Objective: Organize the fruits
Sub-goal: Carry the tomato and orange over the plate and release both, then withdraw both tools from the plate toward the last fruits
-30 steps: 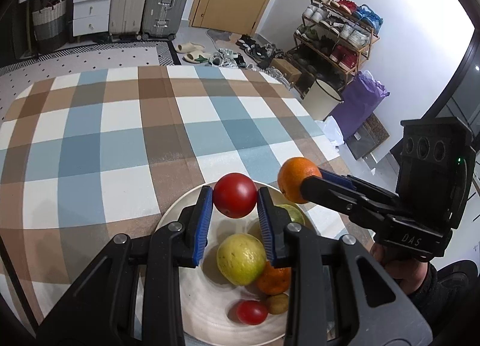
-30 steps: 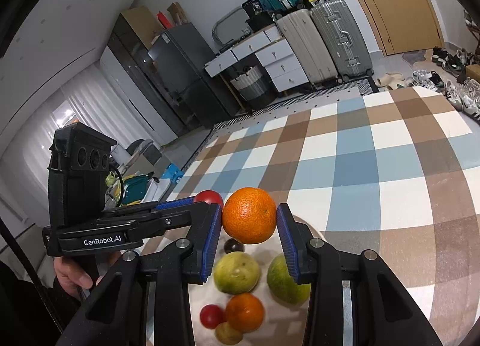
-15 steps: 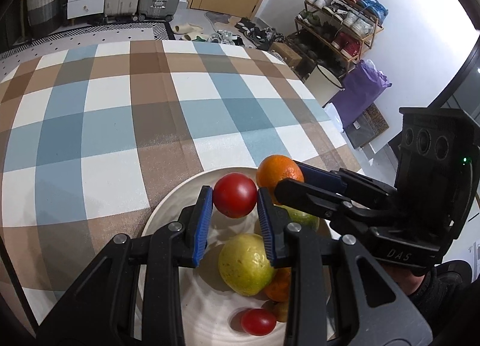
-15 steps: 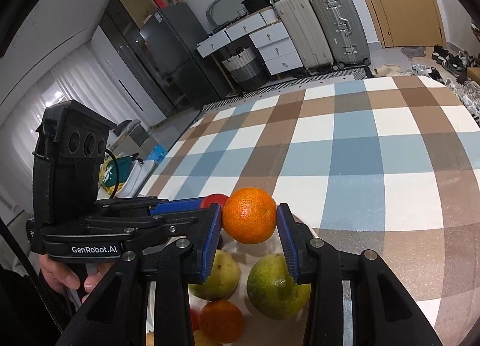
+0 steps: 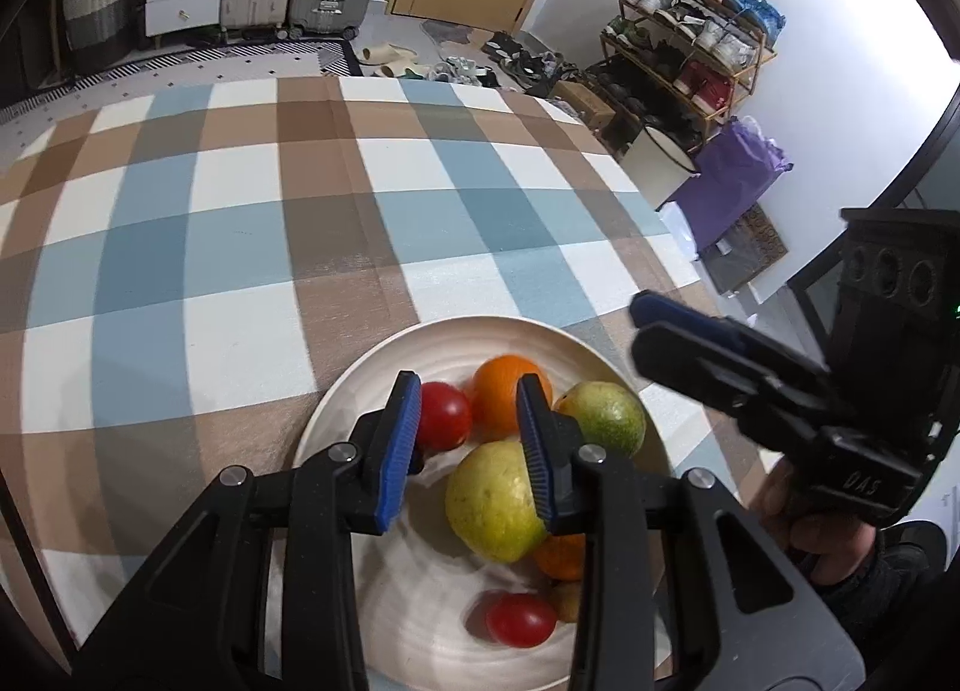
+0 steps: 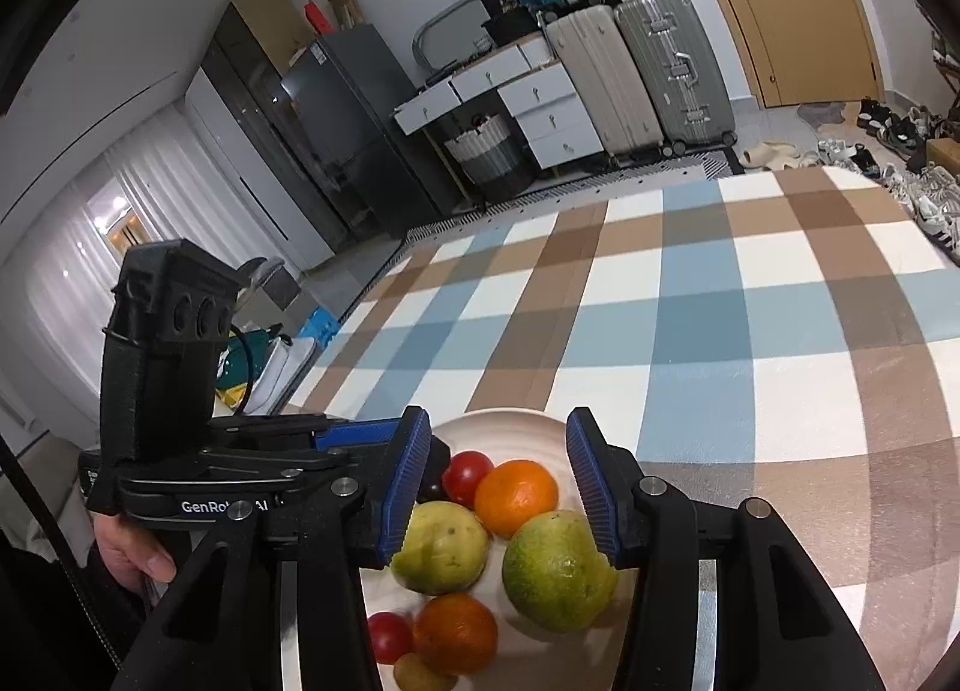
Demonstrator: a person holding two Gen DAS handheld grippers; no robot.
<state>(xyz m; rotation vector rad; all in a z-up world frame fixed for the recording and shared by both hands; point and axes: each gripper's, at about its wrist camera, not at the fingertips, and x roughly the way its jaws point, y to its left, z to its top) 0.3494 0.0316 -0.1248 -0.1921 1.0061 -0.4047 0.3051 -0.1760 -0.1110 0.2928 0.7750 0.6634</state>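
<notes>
1. A white plate (image 5: 336, 409) sits at the near edge of a table with a blue, brown and white checked cloth (image 5: 240, 247).
2. The fruit lies in the plate: a red tomato (image 5: 443, 416) at the far side, an orange (image 5: 501, 396) touching it, a green-yellow fruit (image 5: 603, 421) just beside the orange toward the plate's right rim.
3. Nearer in the plate lie a yellow fruit (image 5: 489, 502), a second orange (image 6: 456, 634), a second small tomato (image 5: 519, 619) and a small brownish fruit (image 6: 417, 673).
4. The left gripper (image 5: 468, 451) hovers over the plate, its jaws slightly apart and just opening; the tomato lies beyond them, no pad on it.
5. The right gripper (image 6: 501, 490) hangs above the plate's right side, jaws spreading, with the orange lying free below them.
6. A hand (image 6: 129, 553) holds each tool.
</notes>
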